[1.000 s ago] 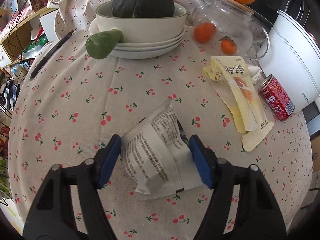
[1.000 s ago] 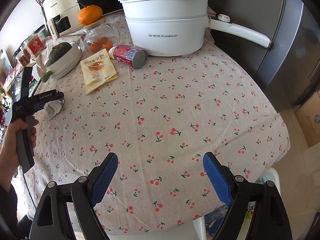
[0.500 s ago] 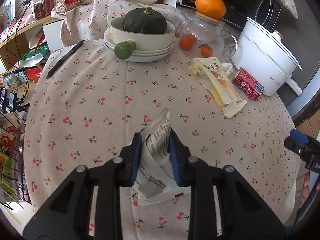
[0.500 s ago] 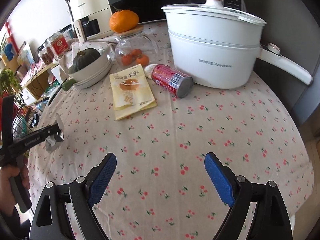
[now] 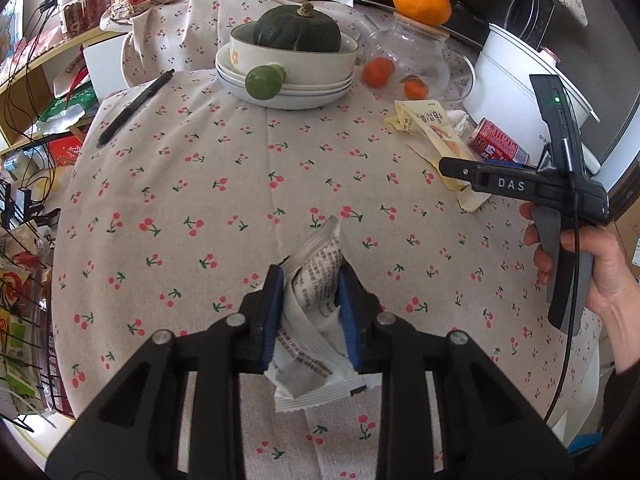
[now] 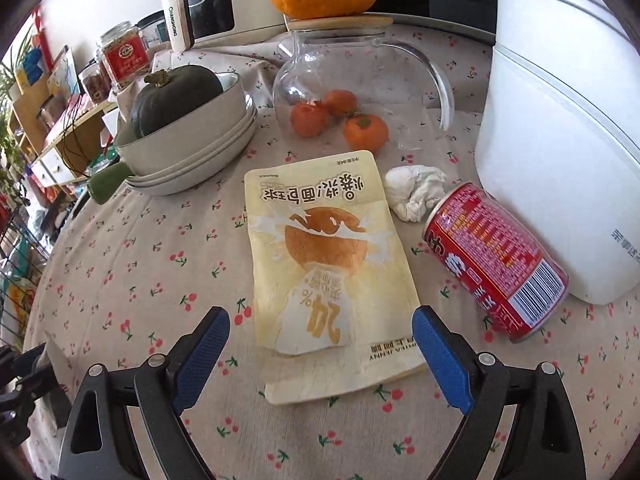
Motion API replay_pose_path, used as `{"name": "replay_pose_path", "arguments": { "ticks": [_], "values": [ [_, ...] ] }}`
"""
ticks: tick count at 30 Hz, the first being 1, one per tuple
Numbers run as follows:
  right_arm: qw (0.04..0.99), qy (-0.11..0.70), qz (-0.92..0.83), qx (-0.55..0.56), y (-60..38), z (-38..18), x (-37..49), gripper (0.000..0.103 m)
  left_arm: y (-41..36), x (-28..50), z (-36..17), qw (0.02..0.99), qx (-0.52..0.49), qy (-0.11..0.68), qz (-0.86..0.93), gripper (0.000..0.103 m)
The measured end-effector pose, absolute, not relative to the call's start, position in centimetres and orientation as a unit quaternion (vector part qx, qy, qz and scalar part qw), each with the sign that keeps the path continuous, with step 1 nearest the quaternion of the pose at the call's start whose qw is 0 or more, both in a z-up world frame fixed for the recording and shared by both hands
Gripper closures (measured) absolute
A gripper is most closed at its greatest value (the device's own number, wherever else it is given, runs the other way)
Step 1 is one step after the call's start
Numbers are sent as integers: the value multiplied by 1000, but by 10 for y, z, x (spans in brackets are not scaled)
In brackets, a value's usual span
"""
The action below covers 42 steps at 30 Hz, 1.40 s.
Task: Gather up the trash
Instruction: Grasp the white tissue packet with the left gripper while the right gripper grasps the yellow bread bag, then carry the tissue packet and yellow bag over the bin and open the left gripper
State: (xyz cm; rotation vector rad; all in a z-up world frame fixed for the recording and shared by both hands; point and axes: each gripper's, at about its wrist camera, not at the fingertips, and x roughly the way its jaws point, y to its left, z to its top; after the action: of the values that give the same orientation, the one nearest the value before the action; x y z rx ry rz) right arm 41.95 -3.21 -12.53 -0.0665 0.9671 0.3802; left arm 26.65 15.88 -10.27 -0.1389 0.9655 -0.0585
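My left gripper (image 5: 311, 294) is shut on a crumpled white printed wrapper (image 5: 316, 276), held just above the cherry-print tablecloth (image 5: 192, 184). My right gripper (image 6: 320, 334) stands open over the near end of a flat yellow snack pouch (image 6: 320, 248), its blue pads either side of the pouch. From the left wrist view the right gripper (image 5: 452, 168) shows at the right, held by a hand (image 5: 592, 264), above the same yellow pouch (image 5: 432, 128). A red drink can (image 6: 492, 260) lies on its side to the right of the pouch. A crumpled white tissue (image 6: 416, 192) sits between them.
A white electric pot (image 6: 560, 140) stands right behind the can. A glass jug (image 6: 360, 92) with small oranges, and stacked bowls (image 6: 192, 148) holding a dark green squash, are at the back. A black pen (image 5: 136, 106) lies far left. Shelves with clutter flank the table's left edge.
My left gripper closed on the white wrapper and lifted it back a little. My right gripper swept across the table and came down over the yellow pouch, staying open.
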Motion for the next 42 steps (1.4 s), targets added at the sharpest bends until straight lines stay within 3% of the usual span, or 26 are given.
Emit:
{"name": "replay_pose_path", "arguments": {
  "ticks": [9, 12, 14, 22, 42],
  "values": [
    [871, 461, 167, -27, -22, -138, 444, 13, 155, 266, -102, 885, -53, 461, -24, 73],
    [872, 459, 169, -11, -26, -135, 444, 45, 156, 264, -101, 886, -56, 460, -20, 73],
    [864, 470, 183, 4, -33, -133, 441, 88, 157, 262, -100, 887, -59, 458, -18, 73],
    [857, 473, 206, 6, -52, -112, 392, 97, 152, 246, -91, 889, -66, 452, -21, 74],
    [856, 491, 151, 59, -229, -35, 190, 98, 49, 154, -45, 893, -23, 431, -127, 74]
  ]
}}
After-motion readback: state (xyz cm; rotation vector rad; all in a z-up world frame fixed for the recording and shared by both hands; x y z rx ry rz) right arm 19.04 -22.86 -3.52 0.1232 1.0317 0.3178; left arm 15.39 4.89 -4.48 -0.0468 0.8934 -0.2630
